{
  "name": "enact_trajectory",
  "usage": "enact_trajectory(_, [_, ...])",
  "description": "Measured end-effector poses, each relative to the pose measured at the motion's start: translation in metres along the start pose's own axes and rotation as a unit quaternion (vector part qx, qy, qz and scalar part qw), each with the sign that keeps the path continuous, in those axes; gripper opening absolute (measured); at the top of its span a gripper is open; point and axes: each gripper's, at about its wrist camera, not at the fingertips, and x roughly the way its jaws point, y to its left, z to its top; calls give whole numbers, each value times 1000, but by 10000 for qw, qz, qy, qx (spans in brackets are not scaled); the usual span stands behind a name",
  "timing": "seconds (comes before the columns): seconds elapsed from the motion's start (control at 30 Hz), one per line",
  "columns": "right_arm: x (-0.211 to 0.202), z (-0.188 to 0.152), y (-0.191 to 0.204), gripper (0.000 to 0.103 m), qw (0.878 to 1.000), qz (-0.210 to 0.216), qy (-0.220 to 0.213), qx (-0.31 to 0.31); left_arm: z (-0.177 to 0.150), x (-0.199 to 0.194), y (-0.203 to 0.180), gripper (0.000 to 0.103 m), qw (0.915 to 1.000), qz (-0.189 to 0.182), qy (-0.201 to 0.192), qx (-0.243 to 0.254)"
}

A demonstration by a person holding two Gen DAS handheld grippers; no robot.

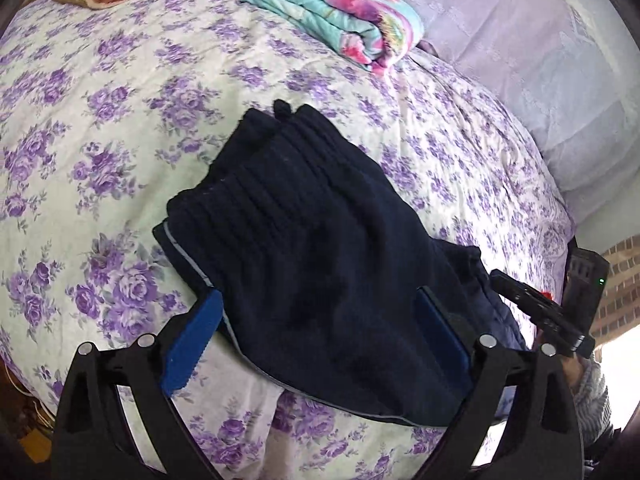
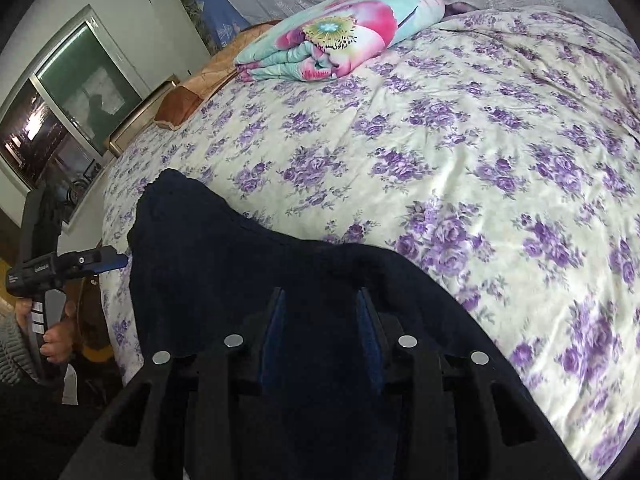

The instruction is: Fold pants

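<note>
Dark navy pants (image 1: pixel 320 240), thick and fuzzy with a ribbed band and thin grey piping, folded into a rough wedge on the bedspread (image 1: pixel 120 120), quilted cotton printed with purple roses; long axis running from the near bed edge toward the folded turquoise floral quilt (image 1: pixel 328 4). Left gripper (image 1: pixel 316 320) wide open, blue pads straddling the near end of the cloth without pressing. Right gripper (image 2: pixel 320 320) partly open over the dark fabric; contact of pads with cloth not discernible.
</note>
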Motion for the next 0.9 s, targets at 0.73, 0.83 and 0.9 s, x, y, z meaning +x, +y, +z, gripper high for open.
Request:
enact_trajectory(0.73, [82, 38, -50, 14, 9966, 398, 680, 224, 11, 48, -29, 98, 9948, 826, 44, 595])
enact_trajectory(0.83, [55, 34, -64, 26, 9944, 554, 484, 762, 13, 37, -30, 98, 9956, 753, 63, 548])
enact_trajectory(0.9, [27, 30, -66, 31, 9943, 388, 242, 959, 17, 17, -29, 98, 9980, 493, -146, 365])
